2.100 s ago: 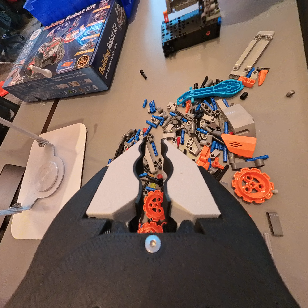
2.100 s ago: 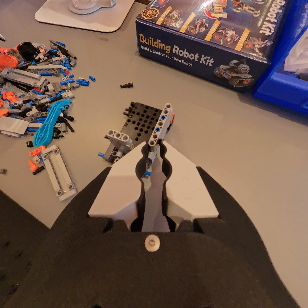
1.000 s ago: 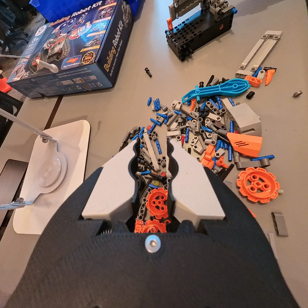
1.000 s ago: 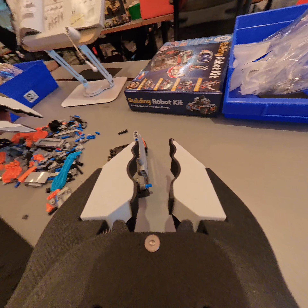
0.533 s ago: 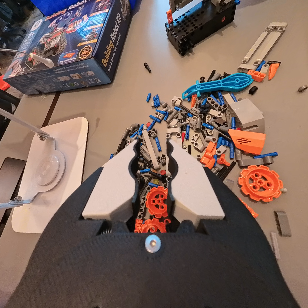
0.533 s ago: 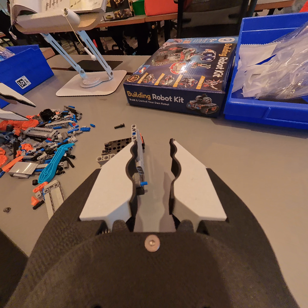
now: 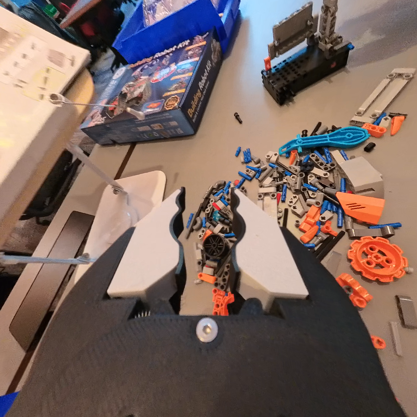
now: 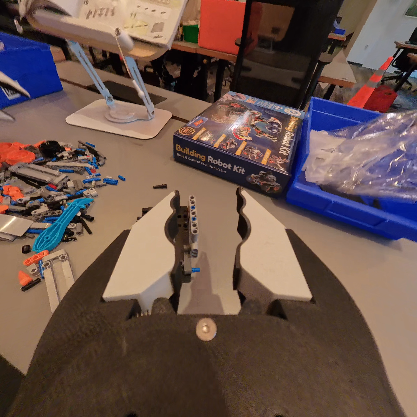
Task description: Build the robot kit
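My left gripper (image 7: 208, 191) is open and empty, hovering over the left part of a pile of small building parts (image 7: 293, 191). A black spoked wheel (image 7: 214, 246) lies between its jaws below. My right gripper (image 8: 207, 191) is open and empty. A black perforated assembly with an upright grey holed beam (image 8: 193, 218) stands on the table right next to its left finger (image 8: 144, 248); whether they touch I cannot tell. The same assembly (image 7: 304, 72) shows far off in the left wrist view.
The grey table (image 8: 293, 282) also holds a dark blue kit box (image 8: 239, 144), a blue bin with plastic bags (image 8: 361, 203), a white book-stand base (image 8: 119, 119), a cyan tool (image 8: 61, 223), a loose black pin (image 8: 160, 186) and an orange gear (image 7: 378, 261). Left tips to right tips: about 30 cm.
My right gripper let go of the grey beam, opened wide and tilted up. My left gripper opened wider and shifted left and up, from over the orange gears to over the black wheel.
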### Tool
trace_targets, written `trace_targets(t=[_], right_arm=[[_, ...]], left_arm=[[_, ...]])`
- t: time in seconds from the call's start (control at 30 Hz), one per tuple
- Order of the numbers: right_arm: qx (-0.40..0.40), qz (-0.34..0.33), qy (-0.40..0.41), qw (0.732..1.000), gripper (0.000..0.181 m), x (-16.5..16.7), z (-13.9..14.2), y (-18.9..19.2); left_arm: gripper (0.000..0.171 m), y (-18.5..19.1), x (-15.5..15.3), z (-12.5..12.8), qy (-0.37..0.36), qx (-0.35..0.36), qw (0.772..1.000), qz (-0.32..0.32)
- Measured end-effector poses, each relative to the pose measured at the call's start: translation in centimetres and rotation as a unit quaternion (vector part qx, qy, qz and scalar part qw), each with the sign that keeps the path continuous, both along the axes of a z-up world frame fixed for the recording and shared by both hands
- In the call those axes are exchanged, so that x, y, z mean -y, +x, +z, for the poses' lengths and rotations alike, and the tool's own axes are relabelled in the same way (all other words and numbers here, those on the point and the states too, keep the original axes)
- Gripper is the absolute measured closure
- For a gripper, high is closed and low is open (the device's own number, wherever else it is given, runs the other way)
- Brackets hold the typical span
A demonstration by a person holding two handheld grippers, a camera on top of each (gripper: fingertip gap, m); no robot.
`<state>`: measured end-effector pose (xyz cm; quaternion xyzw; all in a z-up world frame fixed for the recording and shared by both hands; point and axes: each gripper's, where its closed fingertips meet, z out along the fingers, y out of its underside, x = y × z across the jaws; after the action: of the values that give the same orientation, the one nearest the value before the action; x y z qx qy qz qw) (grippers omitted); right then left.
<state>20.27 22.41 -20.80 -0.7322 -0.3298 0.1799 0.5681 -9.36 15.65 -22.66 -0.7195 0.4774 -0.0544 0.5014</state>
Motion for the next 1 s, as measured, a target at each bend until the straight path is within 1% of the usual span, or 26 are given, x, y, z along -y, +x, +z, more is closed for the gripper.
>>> trace_targets(t=[0.07, 0.13, 0.2, 0.27, 0.33, 0.37, 0.4, 0.5, 0.53, 0.57, 0.6, 0.67, 0.73, 0.77, 0.83, 0.9, 0.97, 1.0], right_arm=[[0.026, 0.007, 0.008, 1.000, 0.133, 0.4, 0.5, -1.0], [0.048, 0.012, -0.014, 0.999, 0.132, 0.6, 0.1, -1.8], [0.078, -0.003, -0.057, 0.995, 0.127, 0.5, -1.4, -1.7], [0.111, -0.017, -0.098, 0.989, 0.118, 0.8, -3.2, -1.4], [0.116, -0.025, -0.117, 0.986, 0.115, 1.5, -4.1, -1.4], [0.113, -0.028, -0.129, 0.985, 0.104, 1.9, -4.6, -1.5], [0.111, -0.036, -0.140, 0.983, 0.098, 2.2, -5.1, -1.6], [0.138, -0.076, -0.151, 0.976, 0.091, 2.6, -6.9, -0.7], [0.150, -0.090, -0.145, 0.974, 0.094, 2.4, -7.3, -0.2], [0.148, -0.088, -0.142, 0.975, 0.097, 2.4, -7.7, -0.2], [0.132, -0.079, -0.144, 0.977, 0.105, 2.4, -7.8, -0.4], [0.121, -0.079, -0.150, 0.978, 0.112, 2.0, -8.0, 0.1], [0.147, -0.088, -0.151, 0.974, 0.123, 1.1, -8.7, 1.2], [0.157, -0.086, -0.150, 0.972, 0.124, 0.7, -9.0, 1.5], [0.147, -0.078, -0.157, 0.973, 0.125, -0.1, -9.3, 1.8], [0.143, -0.073, -0.169, 0.973, 0.132, -0.6, -9.4, 2.0], [0.150, -0.068, -0.163, 0.973, 0.142, -1.3, -9.4, 2.1], [0.156, -0.072, -0.161, 0.972, 0.142, -1.7, -9.4, 2.2]], left_arm=[[0.135, -0.6, 0.1, 0.7, -0.001, 0.004, 1.000, -0.002], [0.135, -1.5, 0.0, 0.8, 0.000, -0.010, 1.000, 0.002], [0.135, -2.3, 0.0, 0.6, 0.000, -0.023, 1.000, 0.005], [0.136, -3.0, 0.0, 0.4, -0.001, -0.025, 1.000, 0.008], [0.137, -3.5, 0.1, 0.3, -0.005, -0.012, 1.000, 0.011], [0.137, -3.6, 0.2, 0.2, -0.008, -0.005, 1.000, 0.010], [0.137, -3.6, 0.2, 0.1, -0.012, -0.001, 1.000, 0.008], [0.137, -3.4, 0.2, -0.7, -0.019, -0.011, 1.000, 0.005], [0.137, -3.3, 0.3, -0.9, -0.021, -0.013, 1.000, 0.002], [0.137, -3.2, 0.3, -1.1, -0.024, -0.015, 1.000, 0.000], [0.137, -3.1, 0.4, -1.3, -0.025, -0.018, 1.000, -0.002], [0.138, -3.0, 0.4, -1.6, -0.026, -0.025, 0.999, -0.003], [0.139, -3.0, 0.4, -1.7, -0.027, -0.026, 0.999, -0.004], [0.139, -3.0, 0.4, -1.7, -0.027, -0.027, 0.999, -0.003], [0.139, -3.1, 0.4, -1.7, -0.028, -0.027, 0.999, -0.002], [0.140, -3.2, 0.3, -1.7, -0.029, -0.026, 0.999, 0.000], [0.140, -3.4, 0.2, -1.7, -0.029, -0.024, 0.999, 0.003], [0.139, -3.5, 0.1, -1.7, -0.029, -0.024, 0.999, 0.005]])
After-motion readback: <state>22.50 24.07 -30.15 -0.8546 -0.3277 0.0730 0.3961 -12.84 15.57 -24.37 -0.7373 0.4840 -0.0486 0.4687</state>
